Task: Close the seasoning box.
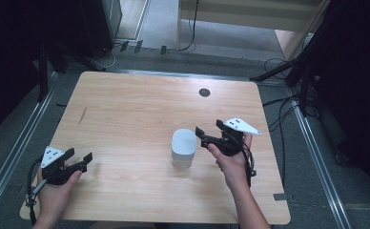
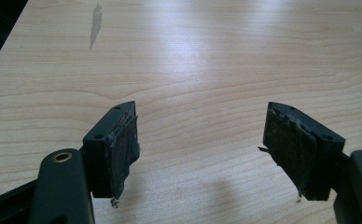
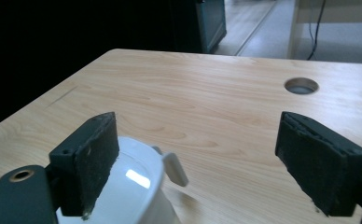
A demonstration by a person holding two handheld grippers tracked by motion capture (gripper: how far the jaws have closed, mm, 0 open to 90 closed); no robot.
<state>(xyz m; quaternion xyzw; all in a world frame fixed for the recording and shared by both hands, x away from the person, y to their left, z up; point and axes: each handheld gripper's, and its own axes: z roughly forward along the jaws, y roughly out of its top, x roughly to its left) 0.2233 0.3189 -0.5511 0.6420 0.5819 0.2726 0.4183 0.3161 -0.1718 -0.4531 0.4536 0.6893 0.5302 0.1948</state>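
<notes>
Nearest the high camera, 2 forearms come in from the bottom edge, each hand holding a black gripper over a light wooden table [image 1: 126,105]. At the near left corner the left gripper [image 1: 80,159] hovers with its jaws spread wide and nothing between them; its own view shows the 2 worn pads [image 2: 123,149] apart over bare wood grain, with a dark smear [image 2: 95,23] on the tabletop farther off. Right of centre, the right gripper [image 1: 208,132] is also spread and pinching nothing, its jaws pointing left toward a white container [image 1: 183,148] that stands upright just beside them, its long axis vertical. From the right gripper view, the container's rounded white top [image 3: 132,186] sits low beside the left jaw, partly hidden by it, and a small white tab [image 3: 174,169] sticks out from its rim into the gap between the jaws. Beyond it, a round cable hole [image 1: 204,92] lies near the table's far edge. Cables and dark stands line the grey floor [image 1: 278,81] around the table.
</notes>
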